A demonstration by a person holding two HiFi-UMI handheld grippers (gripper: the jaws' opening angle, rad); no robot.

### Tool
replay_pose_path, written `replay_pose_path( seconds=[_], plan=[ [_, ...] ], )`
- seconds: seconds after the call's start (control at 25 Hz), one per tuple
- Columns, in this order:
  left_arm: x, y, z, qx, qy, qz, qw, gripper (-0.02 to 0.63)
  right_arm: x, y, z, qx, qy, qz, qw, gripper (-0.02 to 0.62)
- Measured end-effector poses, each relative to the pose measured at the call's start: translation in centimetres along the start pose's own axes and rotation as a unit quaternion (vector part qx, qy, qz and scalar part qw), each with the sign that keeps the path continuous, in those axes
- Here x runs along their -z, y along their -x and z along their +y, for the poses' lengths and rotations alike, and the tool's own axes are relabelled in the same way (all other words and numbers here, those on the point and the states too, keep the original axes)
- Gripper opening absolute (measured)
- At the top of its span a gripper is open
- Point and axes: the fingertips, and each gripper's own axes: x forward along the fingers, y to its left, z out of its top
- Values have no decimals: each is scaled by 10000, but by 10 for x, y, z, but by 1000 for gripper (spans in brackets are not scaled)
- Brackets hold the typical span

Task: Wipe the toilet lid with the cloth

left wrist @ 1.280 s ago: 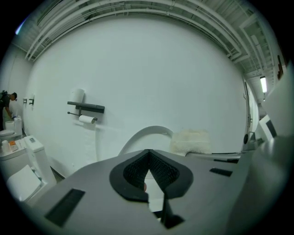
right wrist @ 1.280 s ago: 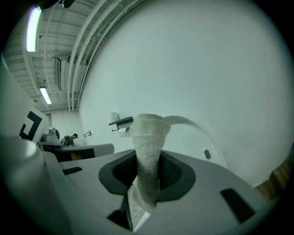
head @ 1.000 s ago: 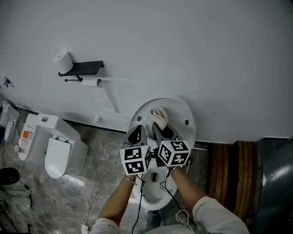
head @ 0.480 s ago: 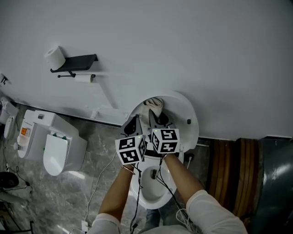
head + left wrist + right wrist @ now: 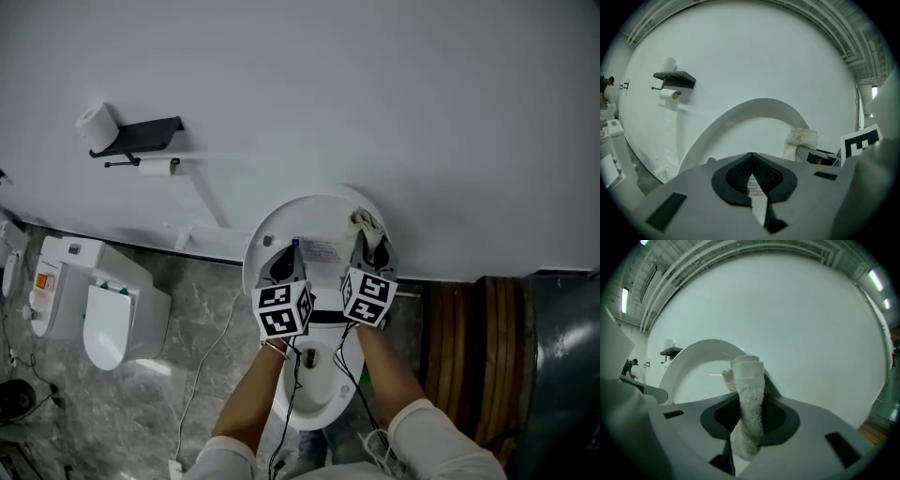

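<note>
Cloth up at the right edge of the raised lid, pinched tight in the right gripper. Left gripper, jaws closed on nothing, hangs before the lid's left half, above the bowl.

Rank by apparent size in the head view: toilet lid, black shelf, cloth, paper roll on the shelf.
1. toilet lid
2. black shelf
3. cloth and paper roll: too alike to rank.

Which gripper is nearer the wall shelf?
Left. The left gripper is at the lid on the shelf side; the right gripper, gripping the cloth, is on the far side.
</note>
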Motion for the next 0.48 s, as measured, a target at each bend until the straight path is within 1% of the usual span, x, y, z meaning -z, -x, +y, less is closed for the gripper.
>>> replay_pose_path(
  seconds=[0.08,0.16,0.24,0.28,0.4,0.48],
  plan=[
    [3,2,2,-86,-90,10,9999,12,1,4,3,-12,114,-37,9999,95],
    [8,8,15,-310,-203,7,9993,12,-2,9,23,-330,253,-244,9988,95],
    [15,17,36,-568,-280,-4,9980,12,-4,16,57,-934,317,-500,9939,95],
    [19,21,47,-688,-326,-10,9971,12,-2,19,78,-1292,265,-566,9896,95],
    [35,36,79,-1041,-543,76,9931,12,16,24,143,-2260,-26,-457,9730,95],
    [42,46,97,-1231,-643,118,9902,12,27,25,183,-2719,23,-356,9617,95]
  ],
)
